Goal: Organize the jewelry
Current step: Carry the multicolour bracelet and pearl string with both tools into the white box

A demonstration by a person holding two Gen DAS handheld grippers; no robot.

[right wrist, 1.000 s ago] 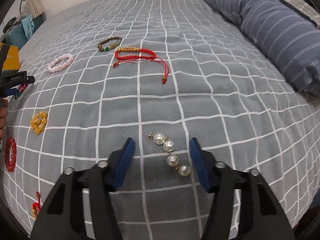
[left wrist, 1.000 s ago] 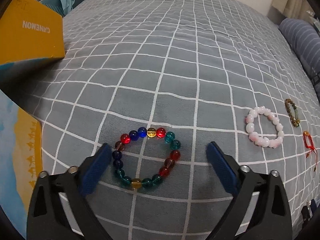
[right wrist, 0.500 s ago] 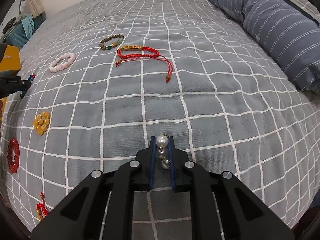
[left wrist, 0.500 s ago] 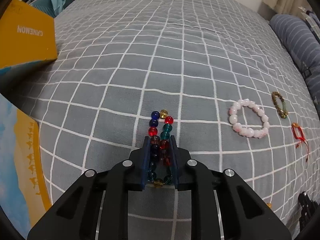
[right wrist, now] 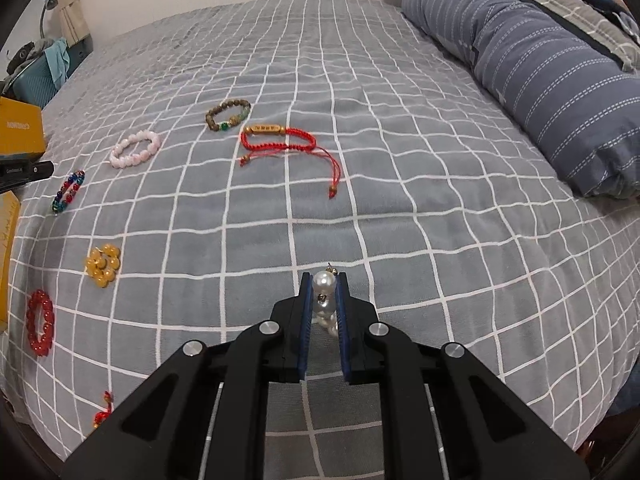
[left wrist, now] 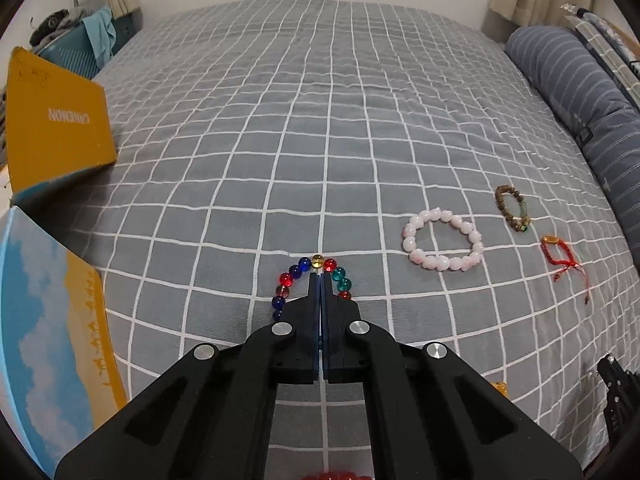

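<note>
My left gripper [left wrist: 321, 280] is shut, its jaws fully together, with the multicoloured glass bead bracelet [left wrist: 296, 272] lying in a ring around the tips; nothing shows between the pads. The right wrist view shows that bracelet [right wrist: 68, 192] flat on the bed, apart from the left gripper's tip [right wrist: 24, 170]. My right gripper [right wrist: 323, 286] is shut on a pearl earring [right wrist: 324, 282], held slightly above the grey checked bedcover [right wrist: 400, 160].
A pink bead bracelet [left wrist: 442, 246], a brown bead bracelet [left wrist: 512, 208] and a red cord bracelet [left wrist: 558, 254] lie to the right. A yellow bead flower [right wrist: 103, 265] and red bead bracelet [right wrist: 40, 322] lie left. An orange box [left wrist: 56, 132] and striped pillow [right wrist: 540, 72] flank the bed.
Both grippers closed. The left closed on the bead bracelet, then lifted with jaws fully together while the bracelet sprang back to a ring on the bed. The right closed on the pearl earring.
</note>
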